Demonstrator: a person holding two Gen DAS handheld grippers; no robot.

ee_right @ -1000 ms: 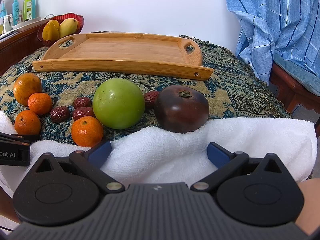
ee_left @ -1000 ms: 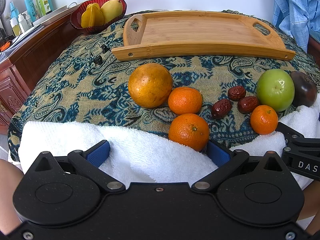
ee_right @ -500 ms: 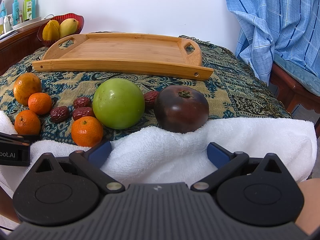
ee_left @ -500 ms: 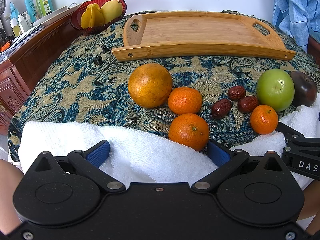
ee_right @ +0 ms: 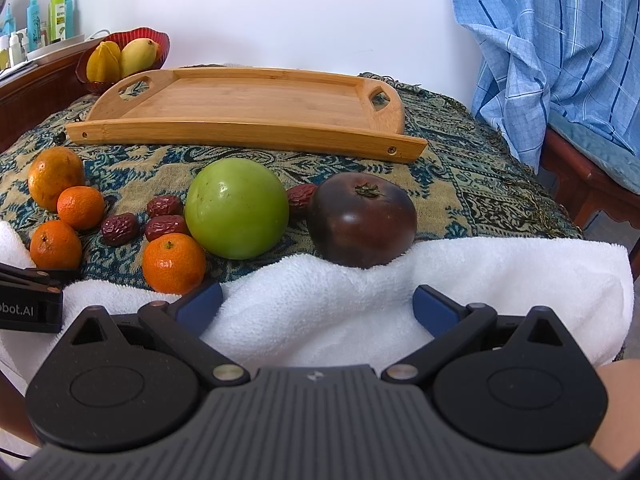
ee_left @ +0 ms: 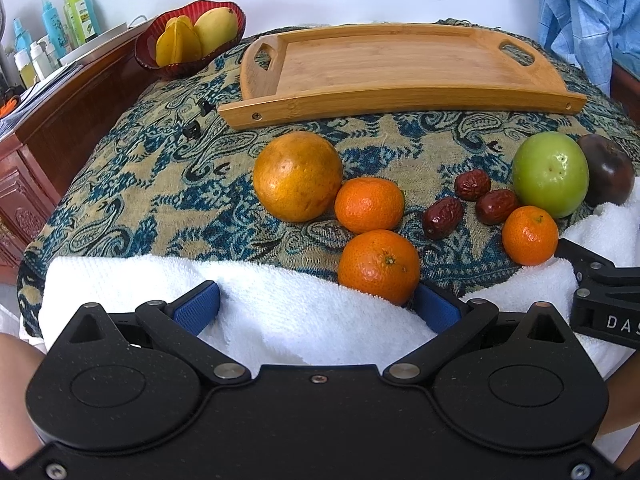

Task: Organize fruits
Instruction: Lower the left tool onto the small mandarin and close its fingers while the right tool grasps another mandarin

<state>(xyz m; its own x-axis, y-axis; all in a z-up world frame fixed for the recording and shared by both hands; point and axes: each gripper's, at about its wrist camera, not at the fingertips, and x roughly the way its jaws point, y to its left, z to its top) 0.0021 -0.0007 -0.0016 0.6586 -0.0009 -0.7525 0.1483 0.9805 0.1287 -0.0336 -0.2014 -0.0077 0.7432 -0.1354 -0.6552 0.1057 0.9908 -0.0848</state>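
We hold both the left gripper [ee_left: 318,306] and the right gripper [ee_right: 318,306] wide open, empty, over the folded white towel [ee_right: 360,300]. Any nudge may roll the round green apple [ee_right: 237,209] at frame centre (it touches the wrinkled red dates [ee_right: 166,227]) off the patterned blue-and-tan cloth [ee_left: 160,184], short of the bare bamboo tray [ee_right: 248,100] above.

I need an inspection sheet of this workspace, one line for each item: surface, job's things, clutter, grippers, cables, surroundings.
Surface: paisley cloth covers the table; white towel lies along its near edge.
Job's things: wooden tray holds nothing; large orange, three mandarins, one at, four red dates, one at, green apple and dark purple fruit lie loose on the cloth.
Clutter: two small black clips on the cloth.
Grippers: left gripper open, over the towel; right gripper open, over the towel; neither holds anything.
Cables: nothing seen.
Surroundings: red bowl with yellow fruit, bottles on a wooden cabinet, blue checked fabric.
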